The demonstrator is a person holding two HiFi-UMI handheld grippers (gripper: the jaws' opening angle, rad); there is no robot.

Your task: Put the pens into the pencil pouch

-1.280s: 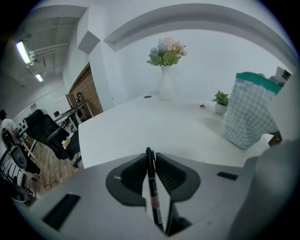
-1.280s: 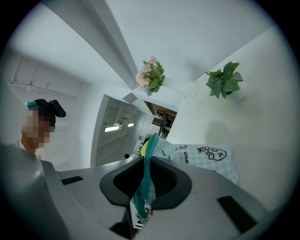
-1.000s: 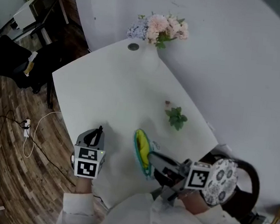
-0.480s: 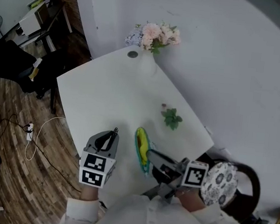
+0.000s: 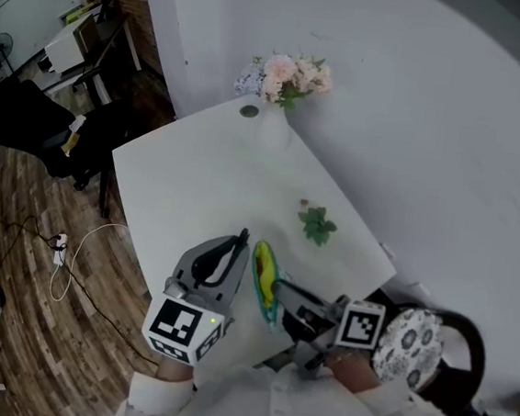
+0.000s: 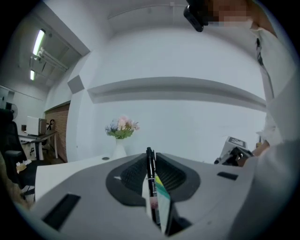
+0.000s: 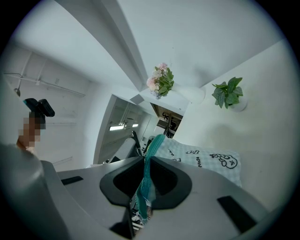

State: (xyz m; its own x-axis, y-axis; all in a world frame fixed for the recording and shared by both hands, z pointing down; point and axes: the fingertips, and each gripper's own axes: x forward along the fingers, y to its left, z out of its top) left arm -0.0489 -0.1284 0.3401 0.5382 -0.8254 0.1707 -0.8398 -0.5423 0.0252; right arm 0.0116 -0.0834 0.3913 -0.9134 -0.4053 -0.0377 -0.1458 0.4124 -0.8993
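You had your left gripper [image 5: 238, 244] closed narrow on a slim black pen [image 6: 151, 178]. A second pale pen with a yellow-green band [image 6: 161, 194] was clamped just beside it, and both lay along the jaws with the black tip poking a little past them. Your right gripper [image 7: 145, 159] was pinched shut on the teal zip edge [image 7: 157, 140] of the pale checked fabric pouch with cartoon prints [image 5: 264, 281]. The pouch sat at the near edge of the white table [image 5: 197, 187], and its mouth stood up as a narrow oval.

In the head view the left jaw tips hung just beside that mouth, apart from it. So the step in hand looked to be the feed-in, not yet done.

To do it well, you needed the right grip firm and the zip edge pulled taut, so the slot stayed as wide as the fabric allowed. The pens had to go in along the length of the opening, not across it, with the tips leading down past the teal rim.

Two pens in one pinch could scissor or slip, so the squeeze was best held until both tips were well inside. Opening early risked one pen dropping off the table's near edge.

The small green plant [image 5: 317, 225] and the white vase of pink flowers [image 5: 283, 76] stood well apart and were no obstacle.
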